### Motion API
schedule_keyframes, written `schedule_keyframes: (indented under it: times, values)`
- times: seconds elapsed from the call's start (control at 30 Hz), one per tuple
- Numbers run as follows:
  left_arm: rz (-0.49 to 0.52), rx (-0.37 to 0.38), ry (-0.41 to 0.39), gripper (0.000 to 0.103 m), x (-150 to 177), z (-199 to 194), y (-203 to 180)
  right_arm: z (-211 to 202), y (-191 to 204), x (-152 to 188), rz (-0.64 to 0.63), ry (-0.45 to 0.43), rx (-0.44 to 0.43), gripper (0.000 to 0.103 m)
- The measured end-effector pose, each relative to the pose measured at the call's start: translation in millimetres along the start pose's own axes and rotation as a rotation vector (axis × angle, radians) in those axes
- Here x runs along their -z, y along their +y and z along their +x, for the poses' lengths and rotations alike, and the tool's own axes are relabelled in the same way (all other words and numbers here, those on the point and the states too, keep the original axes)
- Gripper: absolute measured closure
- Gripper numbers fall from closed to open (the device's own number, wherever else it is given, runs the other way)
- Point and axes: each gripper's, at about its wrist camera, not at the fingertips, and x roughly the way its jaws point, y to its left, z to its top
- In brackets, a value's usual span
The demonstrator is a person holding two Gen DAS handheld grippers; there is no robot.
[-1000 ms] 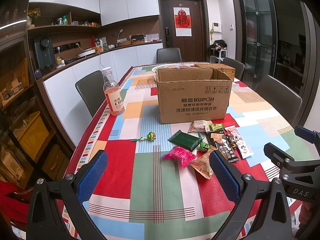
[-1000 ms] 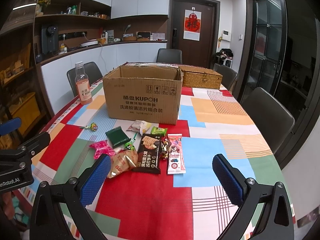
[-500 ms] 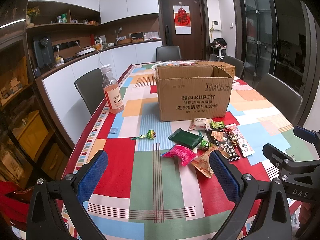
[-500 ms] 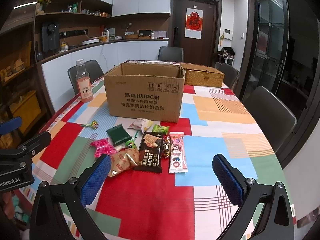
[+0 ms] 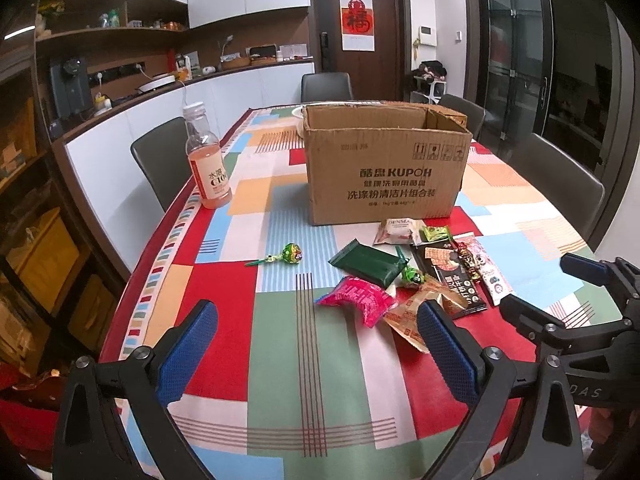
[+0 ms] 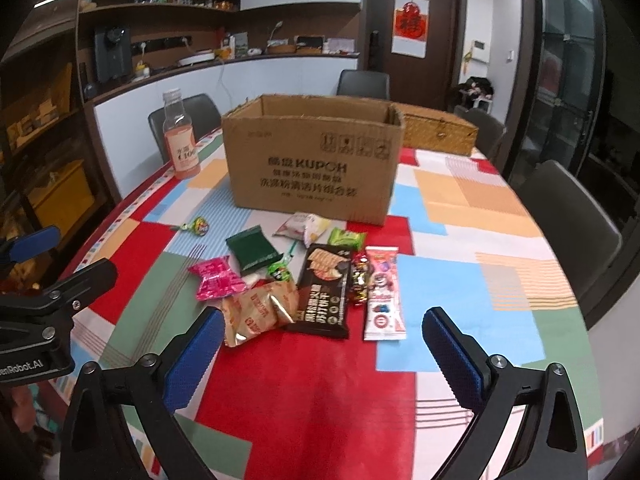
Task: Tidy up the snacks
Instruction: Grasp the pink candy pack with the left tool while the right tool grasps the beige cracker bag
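**Left wrist and right wrist views: both jaws released above the snack pile**

Left wrist view, read from left to right: we see a pink drink bottle [image 5: 207, 164] standing upright near the left edge of the bench [image 5: 280, 360], which carries a patchwork cloth. A green lollipop [image 5: 292, 253] lies alone, apart from the other snacks. The cardboard box [image 5: 384, 168] stands open-topped behind the snacks. Just in front of it lie a dark green packet [image 5: 370, 262], a pink packet [image 5: 358, 300] and a tan wrapper [image 5: 420, 312]. The left gripper [image 5: 316, 352] hangs over the near bench with its jaws spread wide and nothing between them.

Right wrist view, left to right: we locate the tan wrapper touching a black cracker pack [image 6: 326, 292]. A small red candy [image 6: 359, 280] sits between that pack and a long pink-and-white bar [image 6: 382, 296]. A white packet [image 6: 302, 226] and a light green packet [image 6: 347, 238] lie nearest the box. A wicker basket [image 6: 440, 134] stands behind the box to the right. The right gripper [image 6: 320, 356] has its jaws released and empty, short of the pile.
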Motion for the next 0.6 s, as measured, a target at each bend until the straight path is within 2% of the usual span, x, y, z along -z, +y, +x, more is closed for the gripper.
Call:
schedule_keyframes:
  times: [0.1,0.17,0.4,0.6]
  values:
    - [0.001,0.020,0.019,0.006,-3.6,13.5,1.9,13.2,2.5,-2.7,-0.006,0.021,-0.032,0.008]
    - [-0.006,0.041,0.038,0.013,-5.6,23.1,2.9,23.6,4.5,-4.2,-0.011,0.040,-0.055,0.011]
    - [-0.009,0.120,0.112,0.024,-5.2,57.7,1.3,58.2,6.7,-4.5,-0.004,0.122,-0.155,0.027]
    - [-0.007,0.172,0.162,0.033,-1.2,86.4,-2.8,81.8,5.0,-1.4,0.016,0.183,-0.207,0.038]
